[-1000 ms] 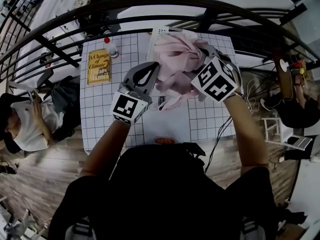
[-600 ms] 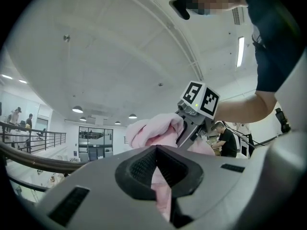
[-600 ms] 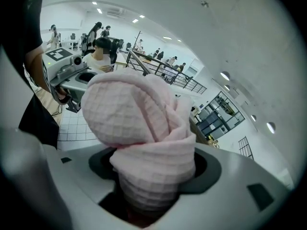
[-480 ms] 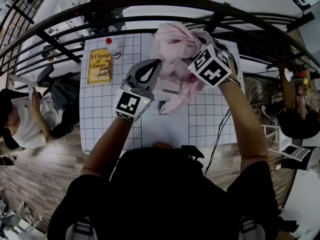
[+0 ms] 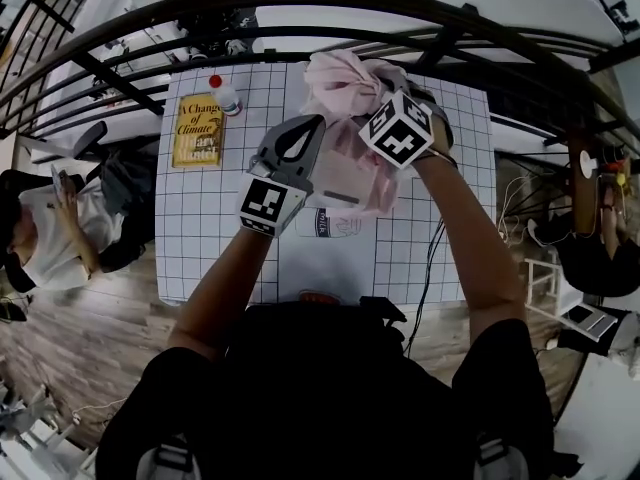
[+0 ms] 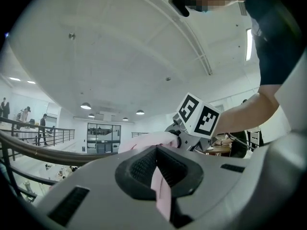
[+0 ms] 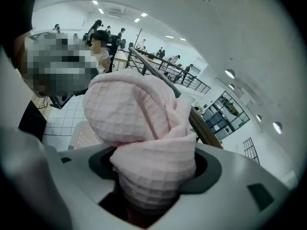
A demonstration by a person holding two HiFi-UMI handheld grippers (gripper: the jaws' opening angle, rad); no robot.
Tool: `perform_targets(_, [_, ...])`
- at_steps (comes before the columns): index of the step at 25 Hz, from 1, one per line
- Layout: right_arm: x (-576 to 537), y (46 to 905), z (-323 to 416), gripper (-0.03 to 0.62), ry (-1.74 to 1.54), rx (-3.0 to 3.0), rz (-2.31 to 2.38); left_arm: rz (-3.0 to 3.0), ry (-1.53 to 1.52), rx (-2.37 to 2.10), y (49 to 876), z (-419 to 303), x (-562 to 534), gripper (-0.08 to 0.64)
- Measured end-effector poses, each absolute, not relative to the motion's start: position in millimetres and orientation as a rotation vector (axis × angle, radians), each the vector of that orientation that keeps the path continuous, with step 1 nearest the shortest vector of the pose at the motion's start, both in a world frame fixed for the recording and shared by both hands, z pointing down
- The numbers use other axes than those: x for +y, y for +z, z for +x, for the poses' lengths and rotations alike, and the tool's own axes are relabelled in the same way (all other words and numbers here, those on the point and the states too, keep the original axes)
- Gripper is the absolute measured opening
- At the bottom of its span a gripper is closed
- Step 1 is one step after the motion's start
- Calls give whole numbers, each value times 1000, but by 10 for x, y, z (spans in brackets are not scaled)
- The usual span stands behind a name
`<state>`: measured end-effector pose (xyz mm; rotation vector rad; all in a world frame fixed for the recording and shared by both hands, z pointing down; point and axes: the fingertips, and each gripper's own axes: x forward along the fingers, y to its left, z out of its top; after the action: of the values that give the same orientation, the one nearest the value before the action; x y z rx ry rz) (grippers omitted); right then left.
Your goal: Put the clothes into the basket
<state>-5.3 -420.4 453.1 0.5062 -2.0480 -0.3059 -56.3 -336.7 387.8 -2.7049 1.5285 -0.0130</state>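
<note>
Grid-lined table [image 5: 200,238] beside a railing [image 5: 300,16] lies under the pink waffle-knit garment [image 5: 345,93], which is held up near the white basket [image 7: 82,137]. On the left gripper [image 5: 305,133] the jaws pinch a thin fold, and on the right gripper [image 7: 154,176] they clamp a thick bunch. Soft, light and floppy, it likely holds best by bunched cloth.

pink garment [image 5: 345,80]: bunched above gridded table [image 5: 205,238] | left gripper [image 5: 308,126], right gripper [image 5: 385,108]: both at cloth | book [image 5: 196,131]: far-left
</note>
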Motion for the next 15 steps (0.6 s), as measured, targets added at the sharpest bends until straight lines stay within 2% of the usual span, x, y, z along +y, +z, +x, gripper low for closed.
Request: perform_targets(15, [-4456, 5370, -339, 330, -154, -2124, 475, -2714, -40, 1641, 4300, -561, -3672, -3])
